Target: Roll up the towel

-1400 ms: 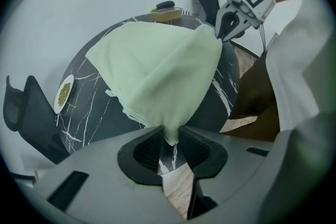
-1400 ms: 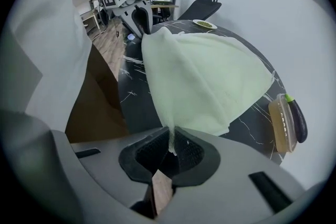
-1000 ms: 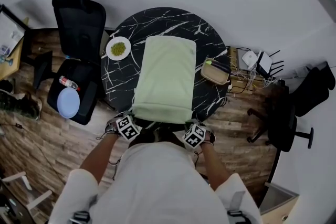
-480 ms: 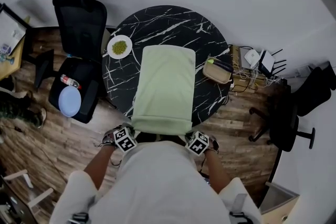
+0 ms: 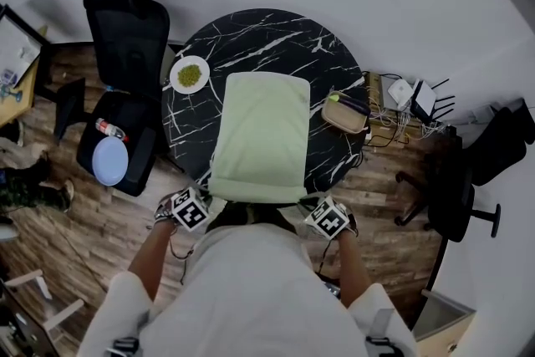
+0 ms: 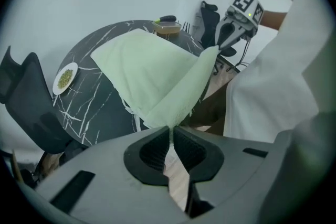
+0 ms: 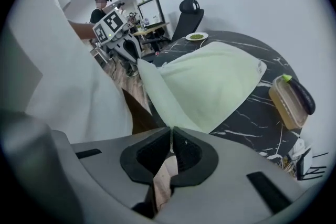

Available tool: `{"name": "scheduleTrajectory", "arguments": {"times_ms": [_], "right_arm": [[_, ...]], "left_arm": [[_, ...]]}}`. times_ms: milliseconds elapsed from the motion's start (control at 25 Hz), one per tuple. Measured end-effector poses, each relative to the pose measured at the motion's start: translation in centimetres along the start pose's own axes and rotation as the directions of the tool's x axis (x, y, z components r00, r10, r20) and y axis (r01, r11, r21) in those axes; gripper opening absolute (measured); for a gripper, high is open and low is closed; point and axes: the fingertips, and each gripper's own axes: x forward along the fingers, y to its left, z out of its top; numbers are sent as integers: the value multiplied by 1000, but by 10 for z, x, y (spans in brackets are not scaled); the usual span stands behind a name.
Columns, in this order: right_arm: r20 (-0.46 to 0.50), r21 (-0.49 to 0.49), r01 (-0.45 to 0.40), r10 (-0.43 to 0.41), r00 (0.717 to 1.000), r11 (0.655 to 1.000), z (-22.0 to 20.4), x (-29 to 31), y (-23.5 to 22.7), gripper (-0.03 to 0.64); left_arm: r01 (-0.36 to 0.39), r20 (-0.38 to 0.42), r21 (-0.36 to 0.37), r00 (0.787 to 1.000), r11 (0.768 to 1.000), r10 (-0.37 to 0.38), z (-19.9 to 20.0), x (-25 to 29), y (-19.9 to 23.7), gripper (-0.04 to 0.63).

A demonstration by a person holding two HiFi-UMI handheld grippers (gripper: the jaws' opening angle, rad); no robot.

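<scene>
At the left edge of the round black table [image 5: 251, 33], one white plate [image 5: 190, 75] holds green bits, perhaps beans; they are too small to tell. The left gripper [image 6: 170, 135] is pinched tight on the near left corner of the one pale green towel [image 5: 261, 130]. The towel runs across the table, its raised near end hiding the table's near edge. The right gripper [image 7: 171, 138] is clamped on the near right corner. One box [image 5: 343, 117] sits at the right edge.

overhead and jaw-level, common towel [image 5: 261, 134]
</scene>
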Motion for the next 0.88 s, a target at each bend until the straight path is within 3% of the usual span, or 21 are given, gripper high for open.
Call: {"name": "scheduleTrajectory", "arguments": {"times_ms": [240,440,680,880], "right_arm": [[33,-40,134,-132,991,990,25,2,-40,8],[7,-136,256,-257,966,957,38,23,-73,8],[10,-136,354,-356,935,925,42,43,-100,8],[16,-114,432,-434,901,894,42,54,-114,20]], "left_arm": [[-77,32,8,997,997,76,30,1,34,21],[-114,19,-5,993,993,114,48,21,61,21],[-126,35,-124,991,984,131,55,34,81,21],[-208,77,-244,969,947,233,62,38,102,70]]}}
